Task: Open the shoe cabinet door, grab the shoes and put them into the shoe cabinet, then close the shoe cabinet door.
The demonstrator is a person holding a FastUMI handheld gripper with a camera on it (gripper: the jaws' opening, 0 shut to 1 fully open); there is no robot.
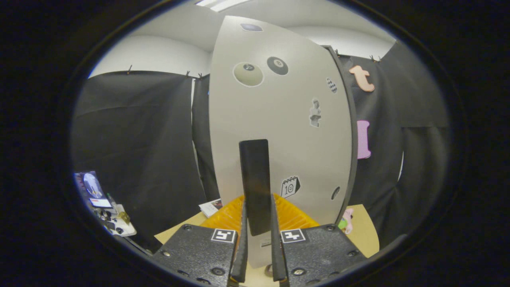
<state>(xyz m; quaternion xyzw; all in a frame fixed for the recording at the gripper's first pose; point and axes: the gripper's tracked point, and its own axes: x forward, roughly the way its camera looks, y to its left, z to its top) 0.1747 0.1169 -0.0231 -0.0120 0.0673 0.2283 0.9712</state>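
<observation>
The claw is closed narrowly on the dark upright handle of the cabinet door, both fingers pressing its sides, so that a pull can swing the door. The sticker-covered door stands just ahead, above the desk. An orange ribbed tray lies beyond the fingers.

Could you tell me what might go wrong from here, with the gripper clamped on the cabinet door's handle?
The gripper pinches only the lower end of the dark handle, so it could slip off as the door swings. The yellow rack sits just beside the door's bottom edge and might catch on it.
</observation>
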